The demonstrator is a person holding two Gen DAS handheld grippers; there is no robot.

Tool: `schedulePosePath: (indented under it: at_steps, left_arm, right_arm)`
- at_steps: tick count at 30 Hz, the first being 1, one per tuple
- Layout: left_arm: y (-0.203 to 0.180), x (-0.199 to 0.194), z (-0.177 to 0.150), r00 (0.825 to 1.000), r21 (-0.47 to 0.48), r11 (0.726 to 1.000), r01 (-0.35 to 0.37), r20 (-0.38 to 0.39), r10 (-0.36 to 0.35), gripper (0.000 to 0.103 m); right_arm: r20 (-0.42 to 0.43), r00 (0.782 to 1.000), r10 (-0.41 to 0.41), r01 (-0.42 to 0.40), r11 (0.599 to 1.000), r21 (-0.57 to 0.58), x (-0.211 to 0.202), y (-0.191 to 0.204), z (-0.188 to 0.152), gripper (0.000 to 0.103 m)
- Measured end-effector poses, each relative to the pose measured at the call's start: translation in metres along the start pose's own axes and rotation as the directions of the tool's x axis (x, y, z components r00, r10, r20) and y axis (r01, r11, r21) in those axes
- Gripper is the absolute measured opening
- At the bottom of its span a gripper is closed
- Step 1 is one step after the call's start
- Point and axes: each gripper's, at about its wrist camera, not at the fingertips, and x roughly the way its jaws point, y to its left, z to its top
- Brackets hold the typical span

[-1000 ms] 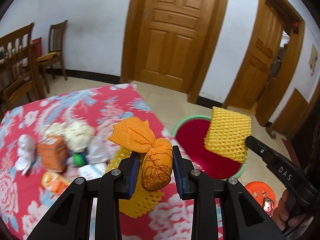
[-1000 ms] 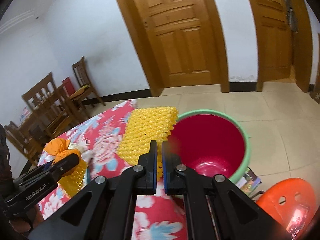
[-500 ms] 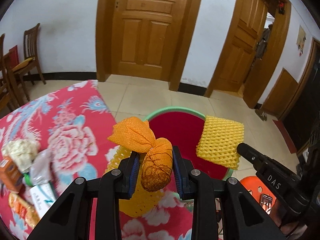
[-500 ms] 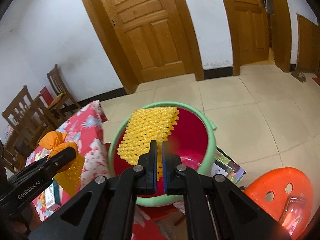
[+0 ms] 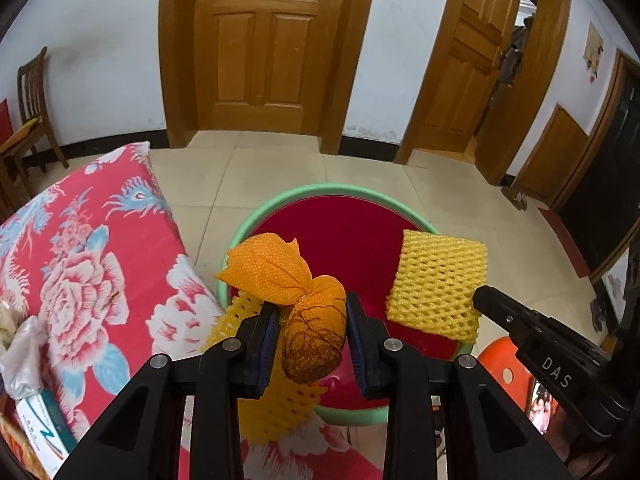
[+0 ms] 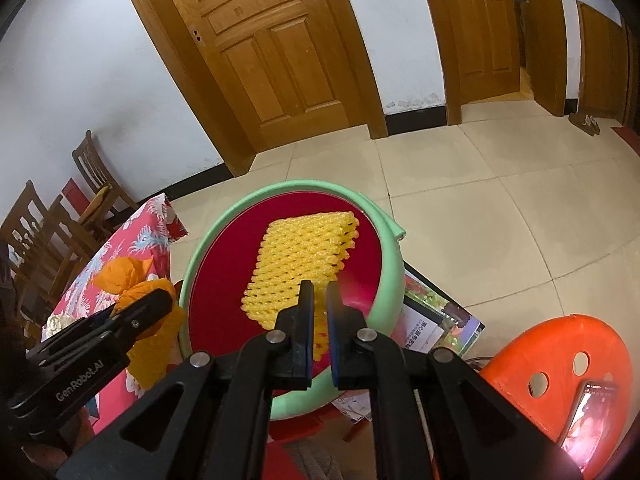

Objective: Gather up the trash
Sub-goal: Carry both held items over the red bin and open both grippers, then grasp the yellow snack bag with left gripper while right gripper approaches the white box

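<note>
A red bucket with a green rim (image 5: pixel 320 190) (image 6: pixel 288 186) stands on the floor beside the table. My left gripper (image 5: pixel 312 344) (image 6: pixel 160 300) holds an orange mesh bundle (image 5: pixel 312 336) (image 6: pixel 124 276) over the bucket's near-left rim. A yellow foam net (image 5: pixel 276 412) hangs under the bundle. The left jaws are opening, with the bundle still between the pads. My right gripper (image 6: pixel 318 300) (image 5: pixel 486 300) holds a flat yellow foam net (image 6: pixel 304 256) (image 5: pixel 440 284) over the bucket's mouth. Its jaws are opening too, and the net's edge shows in the narrow gap.
The table with a red floral cloth (image 5: pixel 80 260) lies left of the bucket, with a plastic bag and a carton (image 5: pixel 24 360) at its near-left. An orange stool (image 6: pixel 560 344) with a phone (image 6: pixel 588 412) stands right. Printed papers (image 6: pixel 440 316) lie under the bucket. Wooden chairs (image 6: pixel 92 184) stand far left.
Both grippers swung right from over the table and sank toward the bucket, each carrying its load. The fingers of both have parted slightly.
</note>
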Motion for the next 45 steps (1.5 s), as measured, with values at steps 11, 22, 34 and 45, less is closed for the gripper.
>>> schedulePosePath:
  at_steps: [11, 22, 34, 45]
  left_arm:
    - [0.002, -0.003, 0.001, 0.999, -0.018, 0.999, -0.032, 0.001, 0.032, 0.058]
    - [0.017, -0.037, -0.004, 0.998, -0.068, 0.997, -0.043, 0.034, 0.045, 0.058]
    - [0.051, -0.091, -0.022, 0.99, -0.162, 0.98, -0.113, 0.066, 0.125, 0.058]
    - [0.107, -0.133, -0.052, 0.967, -0.28, 0.935, -0.218, 0.063, 0.245, 0.058]
  right_arm:
    - [0.007, 1.0, 0.019, -0.019, 1.0, 0.023, -0.006, -0.002, 0.002, 0.018]
    - [0.035, 0.997, 0.064, -0.065, 0.998, 0.019, -0.027, 0.008, 0.001, 0.028]
    - [0.03, 0.989, 0.147, -0.146, 0.989, -0.038, -0.05, 0.045, -0.007, 0.033]
    - [-0.014, 0.978, 0.208, -0.208, 0.972, -0.106, -0.054, 0.084, -0.025, 0.034]
